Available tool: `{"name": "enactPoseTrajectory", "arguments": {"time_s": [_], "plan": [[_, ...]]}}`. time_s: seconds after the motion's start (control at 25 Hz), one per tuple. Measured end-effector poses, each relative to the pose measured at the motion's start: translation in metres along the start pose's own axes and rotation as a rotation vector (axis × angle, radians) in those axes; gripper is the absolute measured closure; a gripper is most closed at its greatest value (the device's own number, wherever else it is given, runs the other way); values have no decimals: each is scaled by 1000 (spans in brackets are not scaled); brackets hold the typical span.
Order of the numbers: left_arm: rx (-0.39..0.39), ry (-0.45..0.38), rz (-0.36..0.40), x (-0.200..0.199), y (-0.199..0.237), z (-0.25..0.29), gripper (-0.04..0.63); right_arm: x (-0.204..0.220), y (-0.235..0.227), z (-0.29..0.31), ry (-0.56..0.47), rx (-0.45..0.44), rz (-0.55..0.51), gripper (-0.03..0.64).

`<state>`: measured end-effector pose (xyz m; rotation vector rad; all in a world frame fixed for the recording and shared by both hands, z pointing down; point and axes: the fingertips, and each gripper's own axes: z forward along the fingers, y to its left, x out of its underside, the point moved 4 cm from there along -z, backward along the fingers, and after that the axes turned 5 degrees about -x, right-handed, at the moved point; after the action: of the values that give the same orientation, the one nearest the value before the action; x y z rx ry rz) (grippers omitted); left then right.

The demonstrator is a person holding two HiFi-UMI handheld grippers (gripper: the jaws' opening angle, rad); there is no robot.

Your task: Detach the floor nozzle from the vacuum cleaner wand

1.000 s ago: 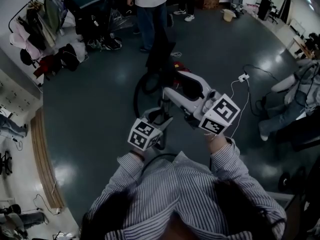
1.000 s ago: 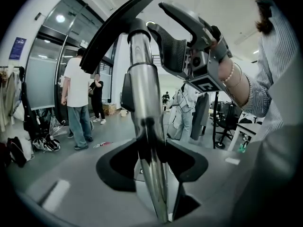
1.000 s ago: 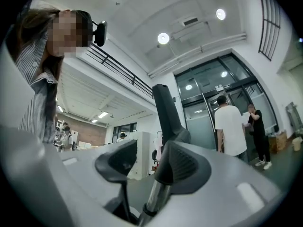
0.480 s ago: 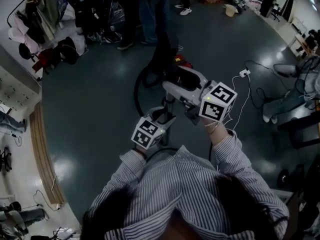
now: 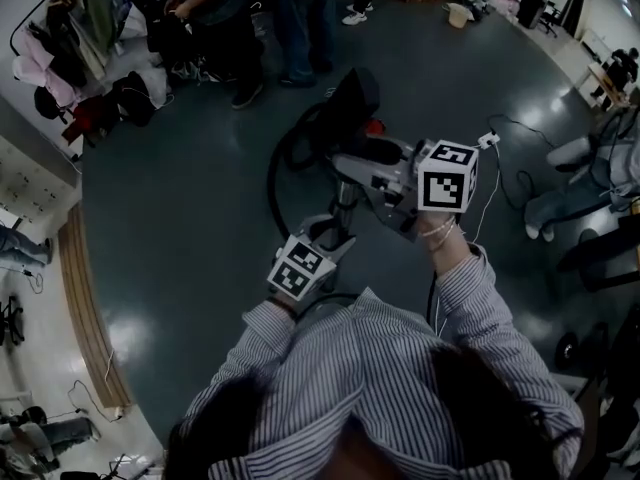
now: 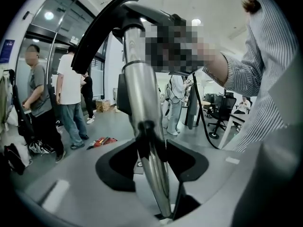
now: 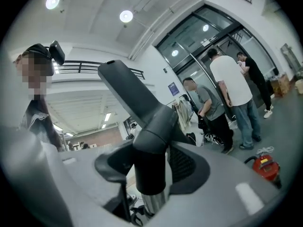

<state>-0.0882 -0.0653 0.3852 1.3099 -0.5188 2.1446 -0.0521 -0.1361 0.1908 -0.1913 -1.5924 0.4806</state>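
Observation:
The chrome wand rises from my left gripper toward the black floor nozzle, held up in the air. In the left gripper view the wand runs up between the jaws of the left gripper, which is shut on it, and the nozzle shows above. My right gripper holds the nozzle's black neck between its pads; the right gripper has just been closing on it. The nozzle's bar slants up to the left, with chrome tube below the neck.
A black hose loops on the floor beside a red vacuum body. Several people stand at the back. Clothes hang at the left. A white cable with a plug lies at the right, near a seated person.
My right gripper has rolled, so its marker cube now faces the head camera squarely. The nozzle has swung with it and shows broader. The people at the back have shifted.

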Motion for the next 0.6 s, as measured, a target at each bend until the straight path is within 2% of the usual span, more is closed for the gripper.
{"name": "enactPoseTrajectory", "arguments": {"time_s": [0.2,0.36,0.48,0.6], "plan": [[25,-18,-36,11,-1,-4,400,4,8,0,39,-47,-52,410],[47,-62,-52,7,-4,-5,403,-1,16,-3,71,-88,-160,411],[24,-58,-53,4,-5,-3,403,-6,21,-6,40,-49,-217,411],[31,-81,-68,-5,-5,-4,405,-12,22,-10,-41,-13,-199,411]]}}
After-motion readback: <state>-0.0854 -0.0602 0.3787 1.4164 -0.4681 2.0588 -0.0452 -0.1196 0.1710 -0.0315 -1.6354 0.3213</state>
